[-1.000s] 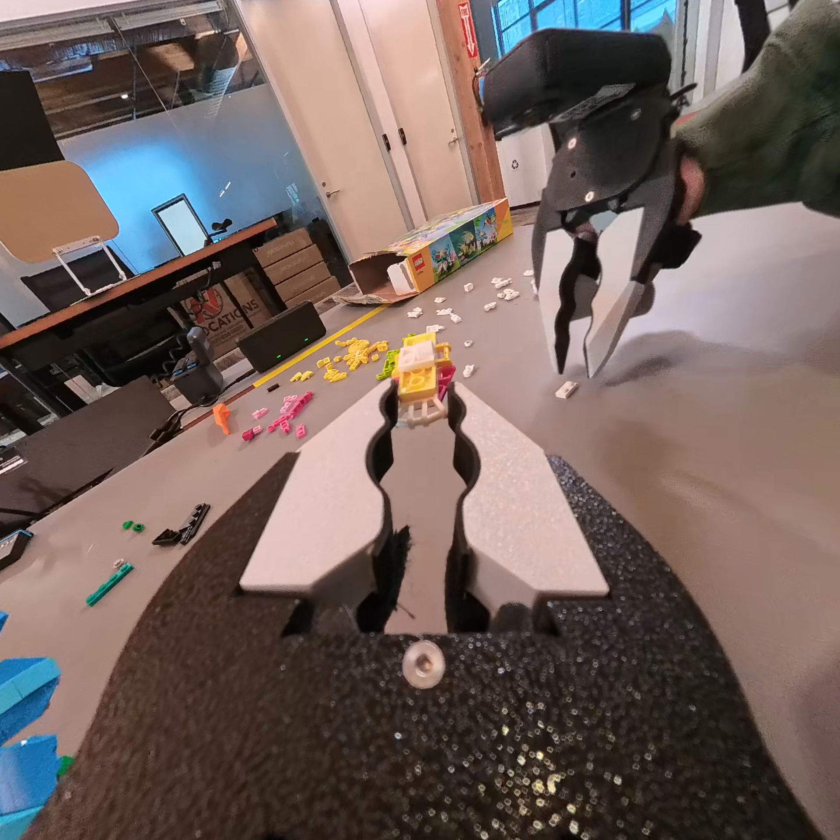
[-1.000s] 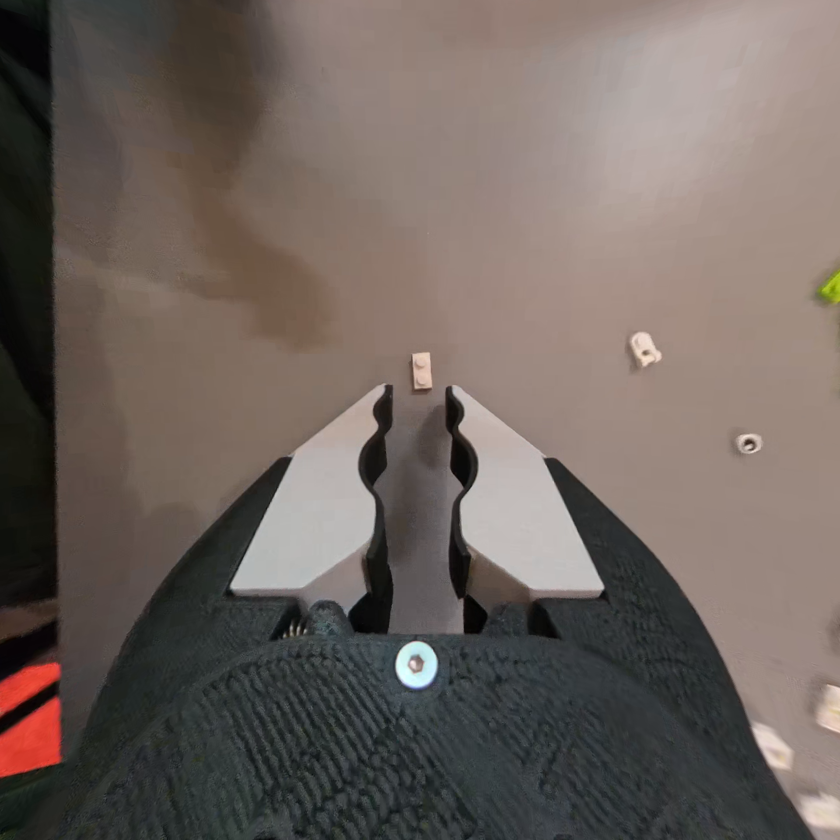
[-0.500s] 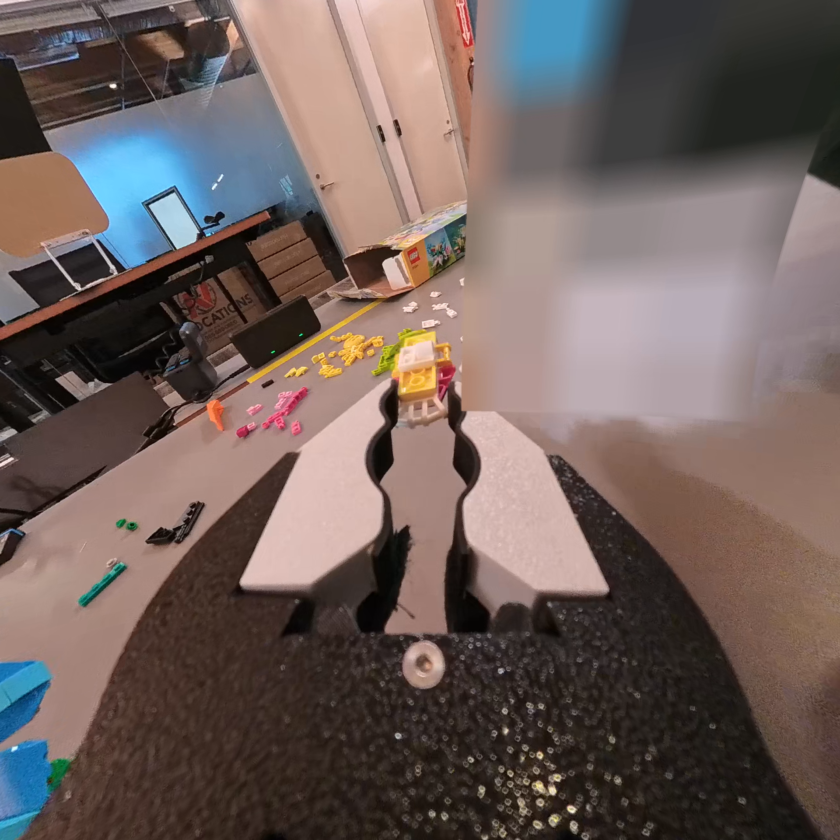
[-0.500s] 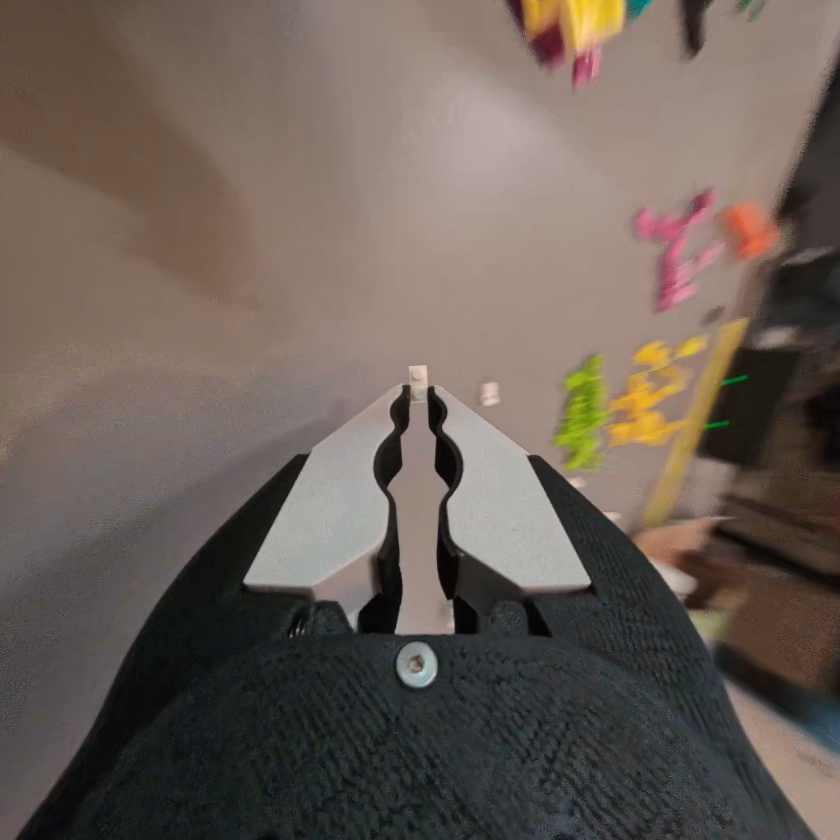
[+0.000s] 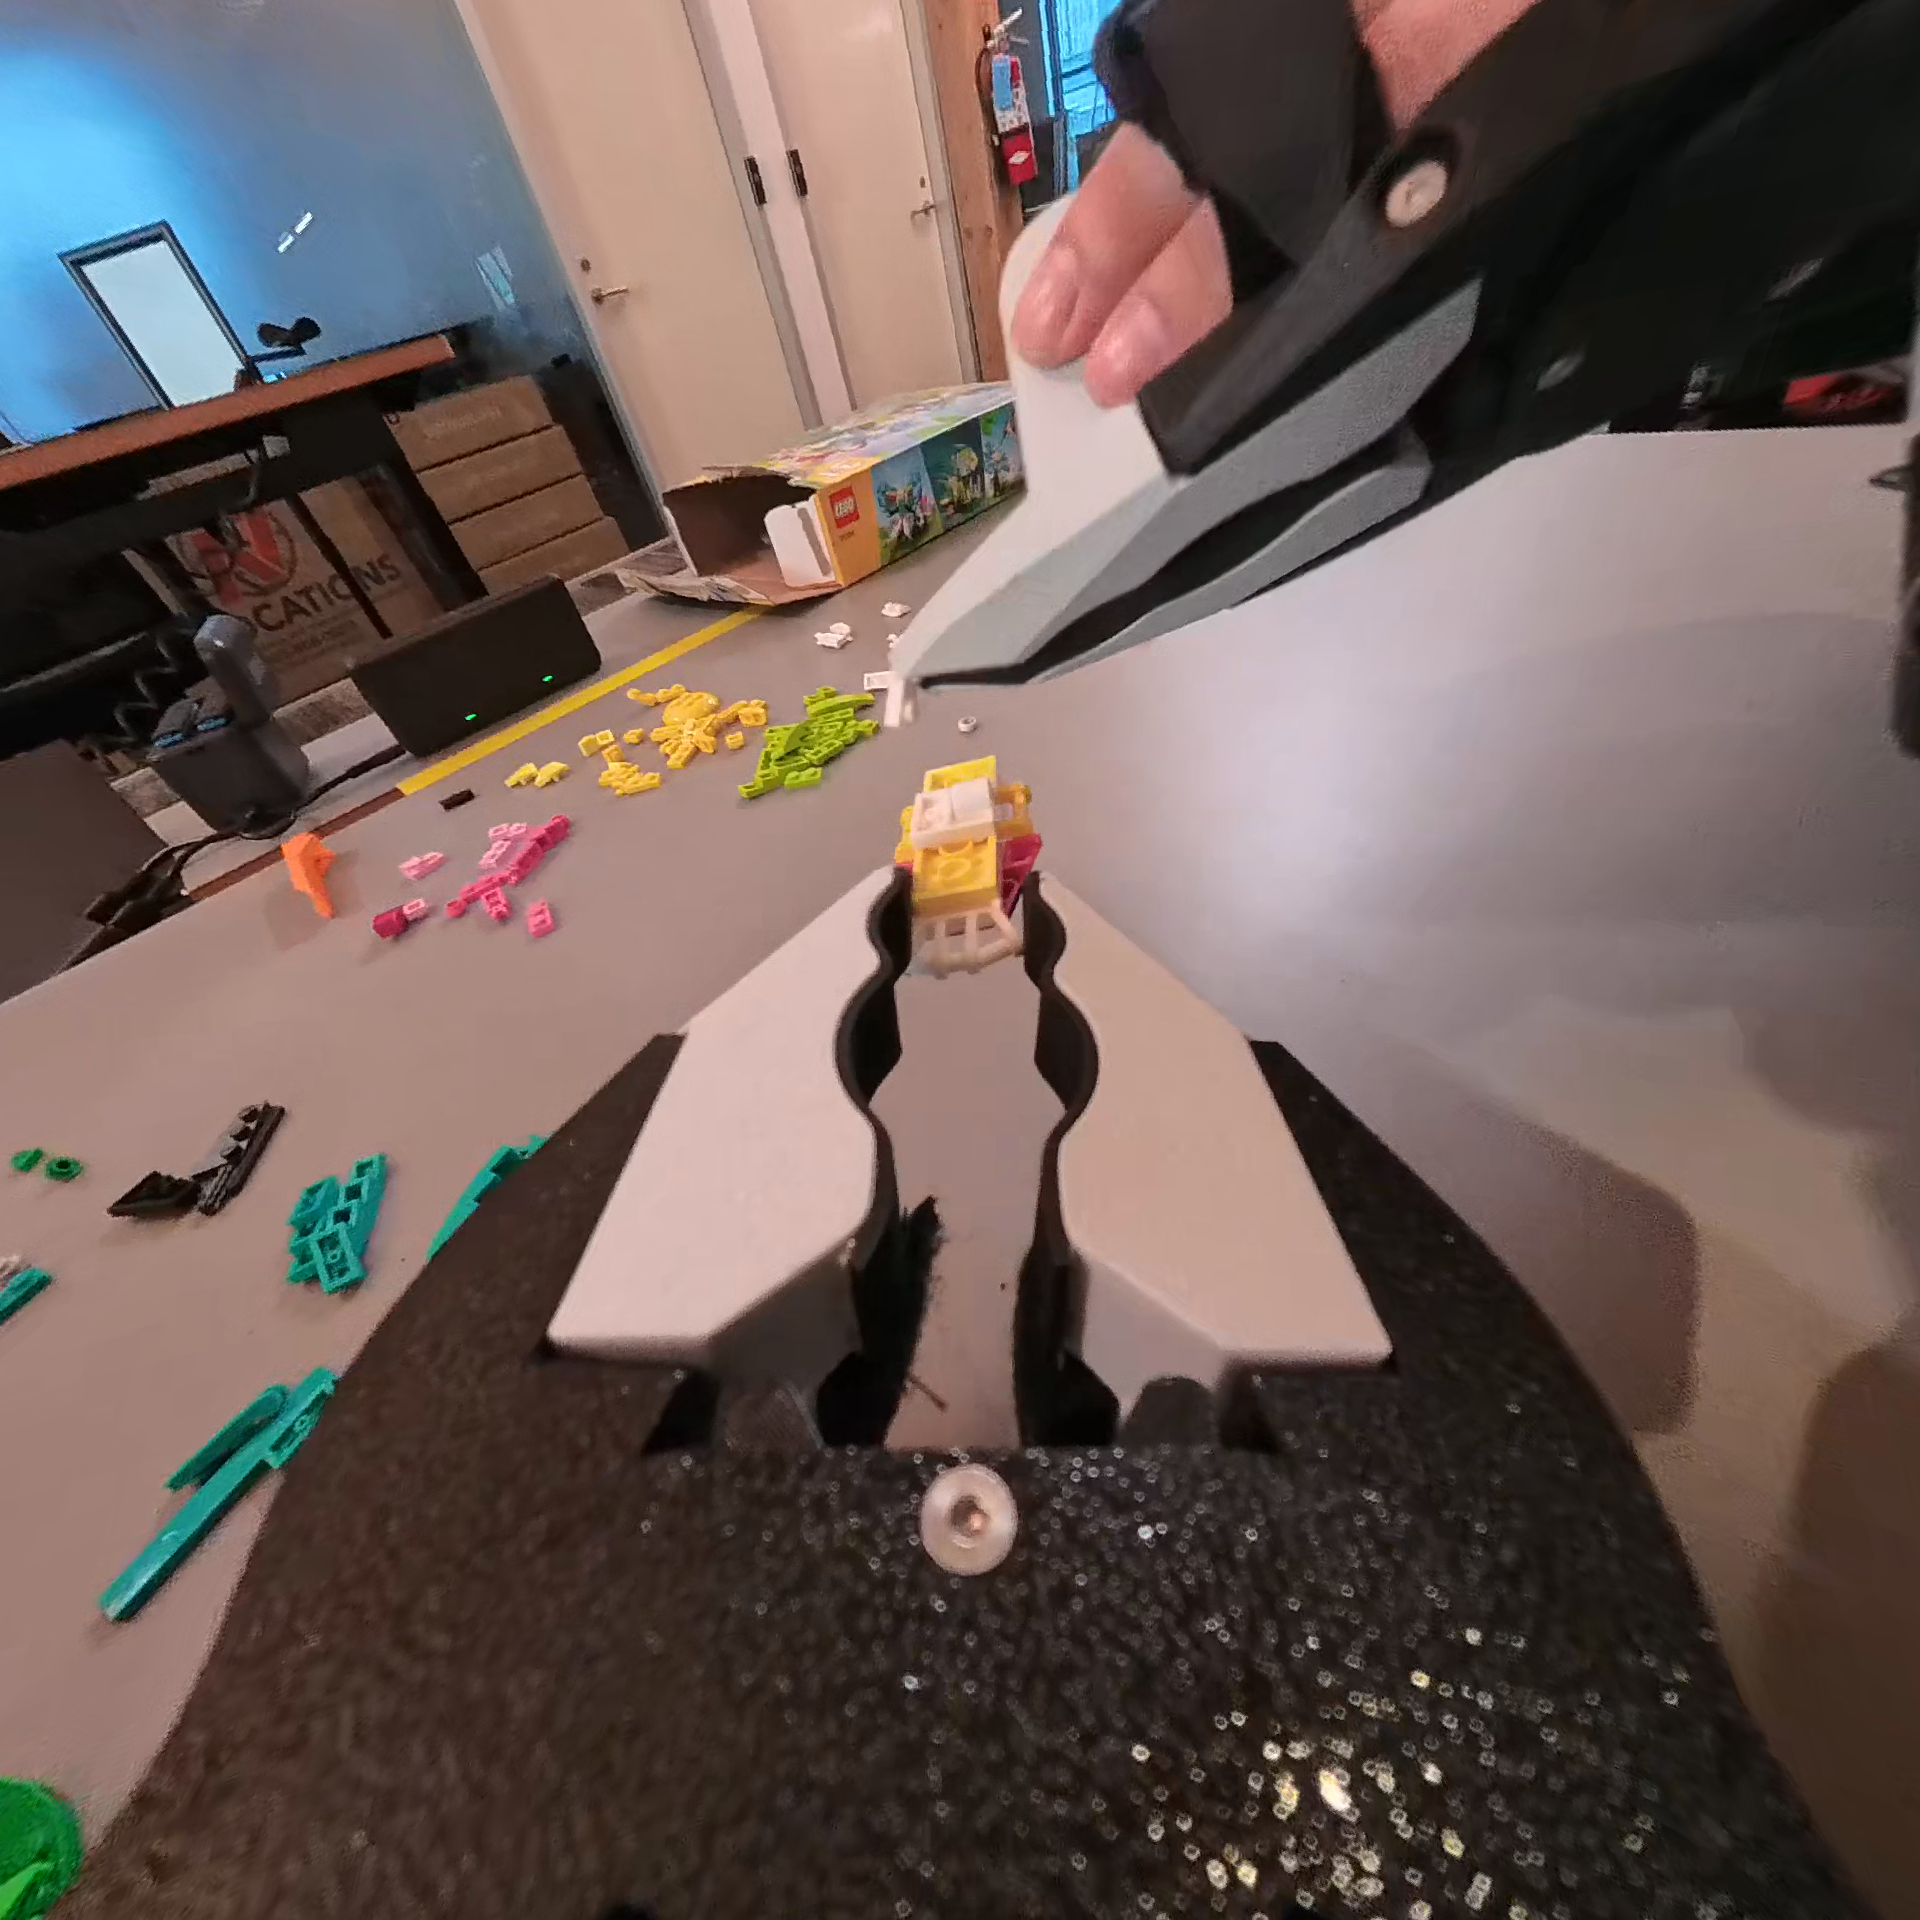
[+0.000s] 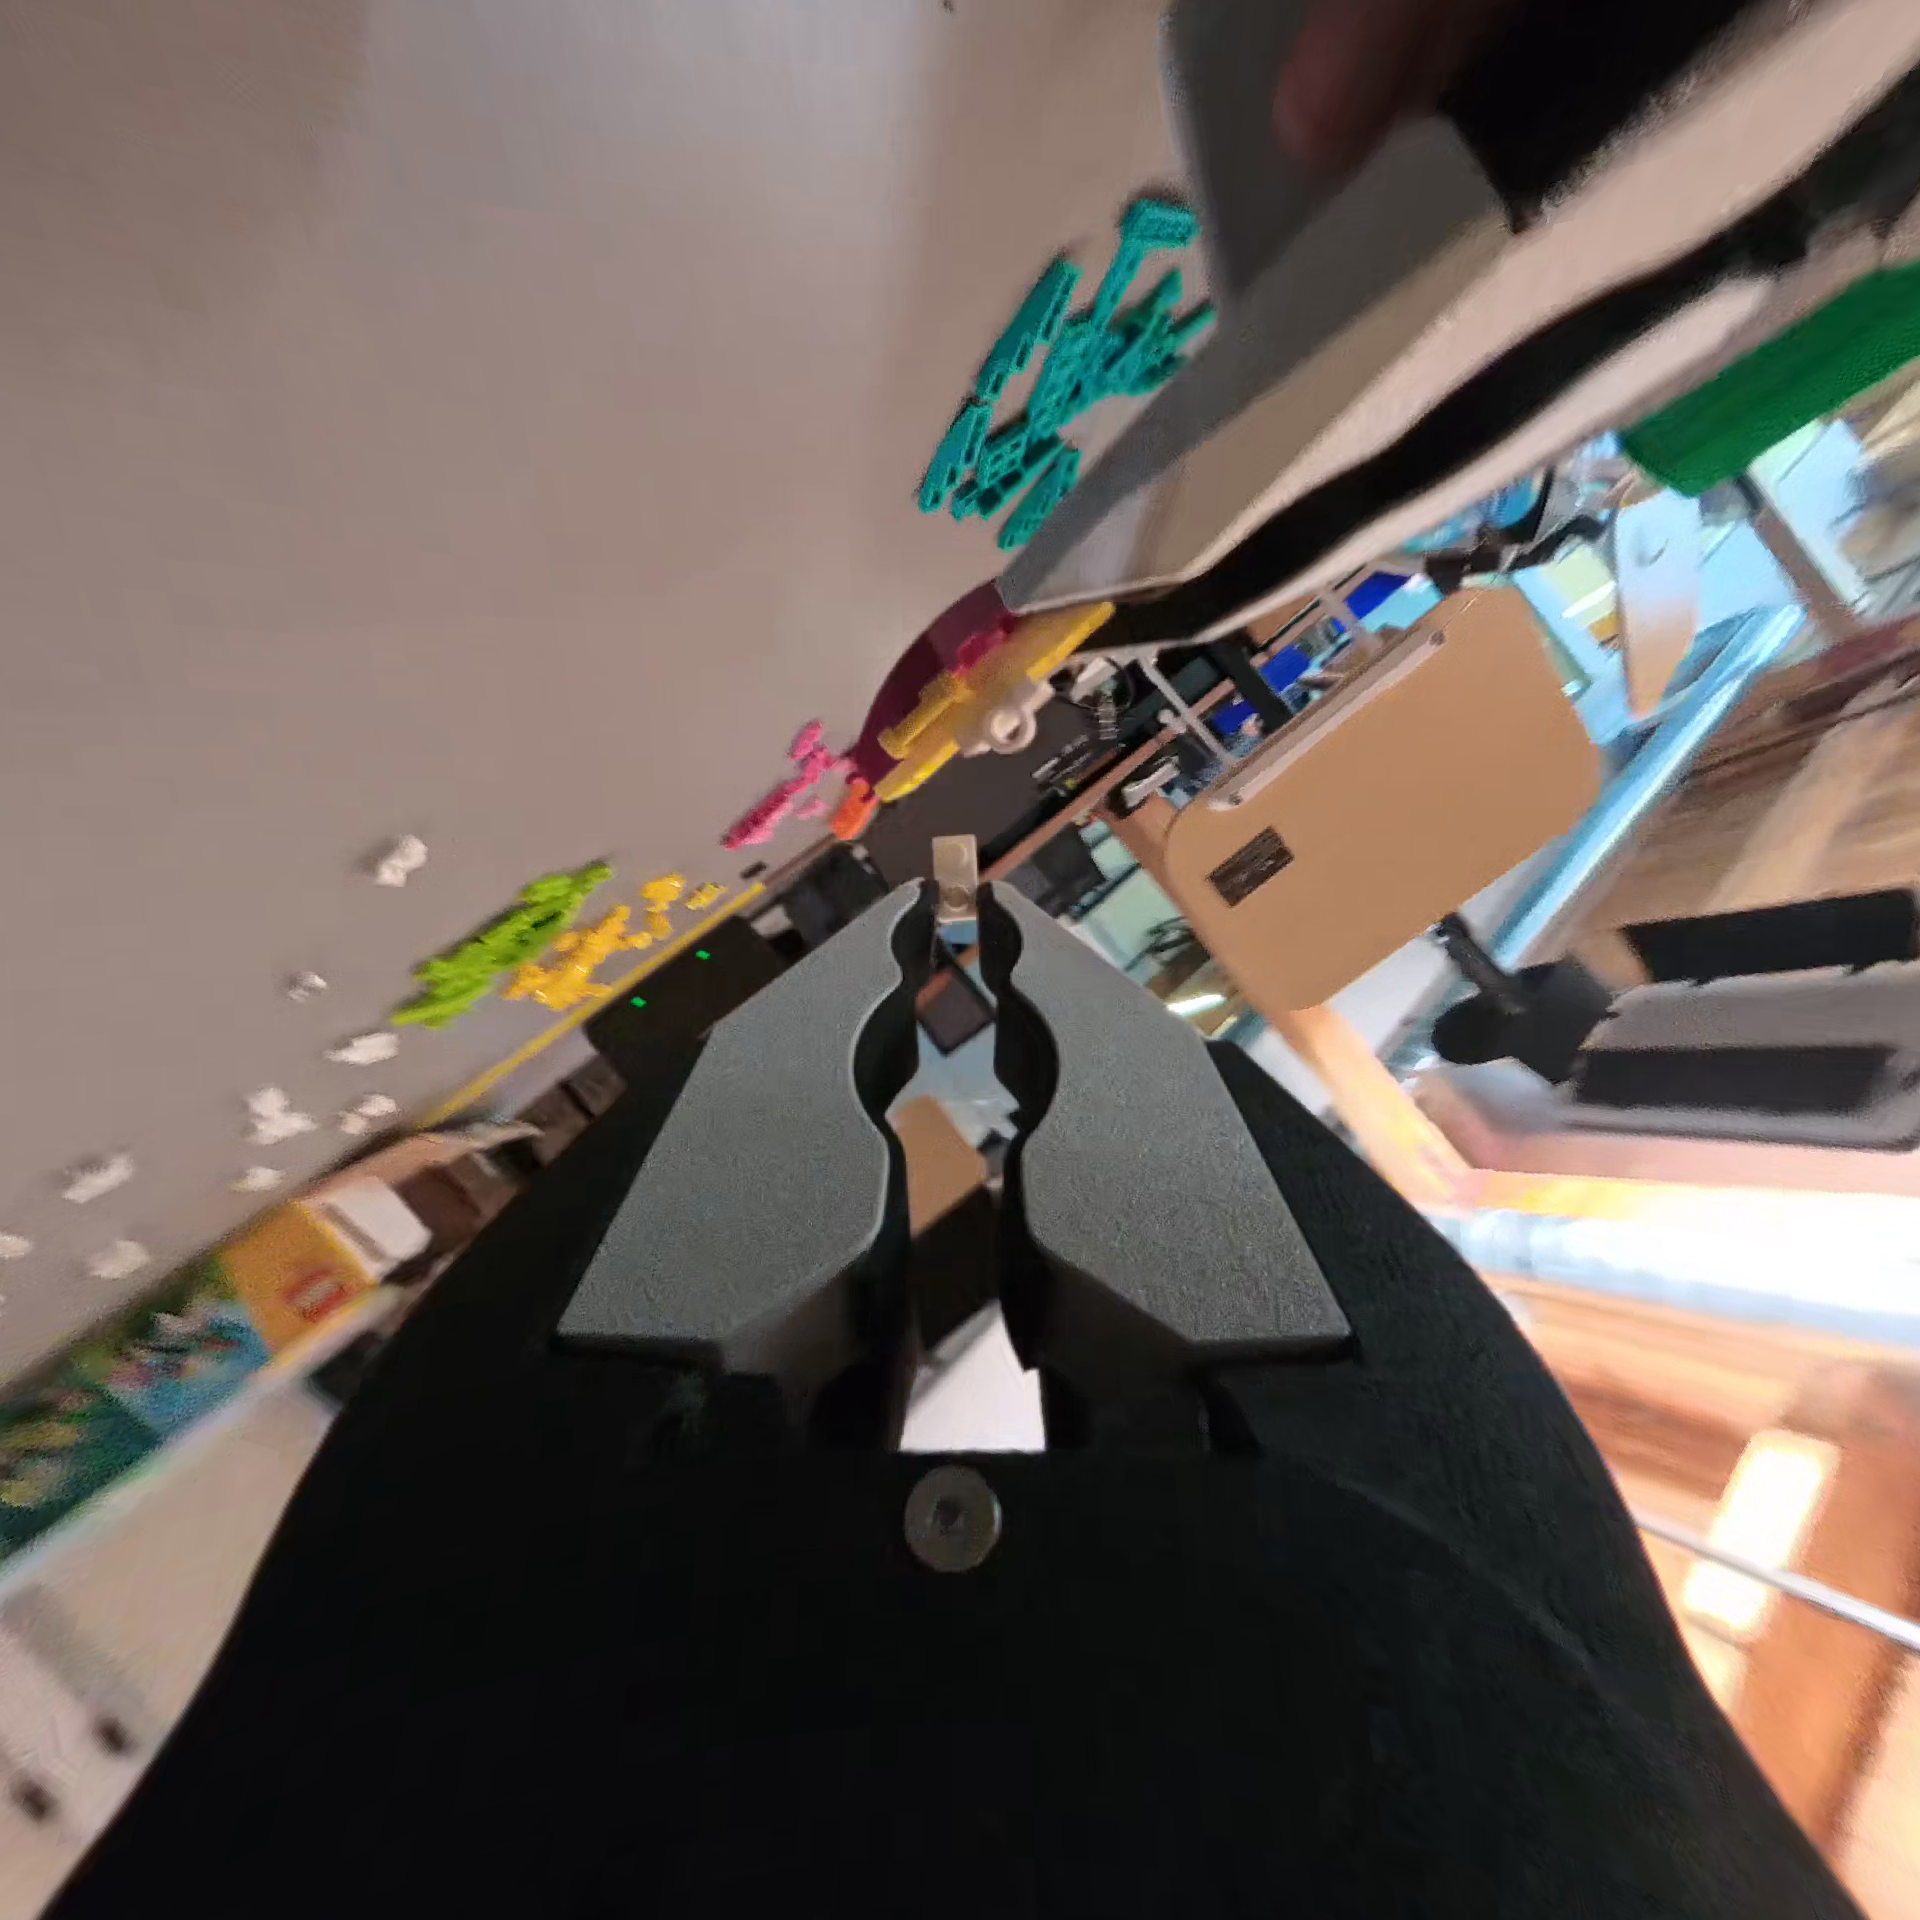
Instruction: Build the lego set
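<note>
My left gripper [image 5: 961, 888] is shut on a small yellow, white and magenta lego build [image 5: 961, 857], held above the grey table [image 5: 1403, 831]. My right gripper [image 6: 953, 899] is shut on a small white plate [image 6: 951, 871]. In the left wrist view the right gripper [image 5: 909, 696] comes in from the upper right with the white plate [image 5: 899, 707] at its tips, a little above and left of the build. In the right wrist view the build [image 6: 966, 686] shows just beyond the plate, under the left gripper's fingers [image 6: 1299, 436].
Sorted piles lie on the table: lime [image 5: 805, 738], yellow [image 5: 675, 732], pink [image 5: 488, 878], teal [image 5: 332, 1231] and black pieces [image 5: 203, 1164], an orange piece [image 5: 310, 873], white bits [image 5: 836, 636]. An open lego box [image 5: 842, 509] lies at the far edge.
My right gripper closed on the white plate, lifted it off the table, tilted over and carried it up close to the build in my left gripper. The left gripper kept its hold.
</note>
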The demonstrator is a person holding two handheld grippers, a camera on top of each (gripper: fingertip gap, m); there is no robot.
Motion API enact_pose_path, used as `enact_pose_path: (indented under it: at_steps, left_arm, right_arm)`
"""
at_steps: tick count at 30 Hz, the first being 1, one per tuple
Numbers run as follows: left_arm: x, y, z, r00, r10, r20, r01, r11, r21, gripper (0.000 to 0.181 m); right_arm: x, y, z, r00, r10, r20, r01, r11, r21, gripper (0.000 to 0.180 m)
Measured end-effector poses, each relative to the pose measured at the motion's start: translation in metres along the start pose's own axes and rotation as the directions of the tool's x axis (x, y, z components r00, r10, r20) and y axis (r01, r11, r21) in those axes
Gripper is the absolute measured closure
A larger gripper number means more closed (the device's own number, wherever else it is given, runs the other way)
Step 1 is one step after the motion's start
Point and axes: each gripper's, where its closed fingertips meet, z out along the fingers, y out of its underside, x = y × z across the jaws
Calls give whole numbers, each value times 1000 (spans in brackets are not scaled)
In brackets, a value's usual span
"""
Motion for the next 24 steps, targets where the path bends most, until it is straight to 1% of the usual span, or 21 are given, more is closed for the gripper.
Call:
enact_pose_path:
  at_steps: [4, 8, 13, 16, 18, 20, 22, 24]
  left_arm:
    - [-1, -1, -1, 1000, -12, -1, 12, 1000, 8, 162]
    - [-2, -2, -2, 1000, -25, 1, 25, 1000, 16, 162]
    - [-2, -1, -1, 1000, -24, 1, 24, 1000, 7, 162]
    - [-5, 1, -1, 1000, -16, 22, 16, 1000, -3, 162]
    - [-11, 3, -2, 998, -16, 60, 17, 1000, -18, 162]
    - [-17, 5, -4, 995, -17, 93, 19, 1000, -25, 162]
    - [-19, 5, -4, 994, -24, 103, 27, 999, -25, 162]
    - [-19, 5, -4, 995, -24, 101, 26, 999, -22, 162]
  right_arm:
    - [2, -2, 2, 986, -167, -23, 167, 986, -7, 174]
    - [-1, -8, 2, 966, -259, -22, 259, 966, 14, 174]
    - [-1, -19, -3, 955, -294, -40, 296, 953, 60, 174]
    - [-2, -19, -4, 958, -285, -33, 286, 956, 65, 174]
    - [-10, -13, -3, 966, -257, 4, 256, 965, 60, 175]
    - [-32, -10, 0, 966, -246, 79, 240, 968, 73, 175]
    - [-61, -19, 1, 946, -283, 156, 266, 956, 121, 175]
    - [-83, -34, -2, 928, -318, 194, 284, 941, 182, 175]
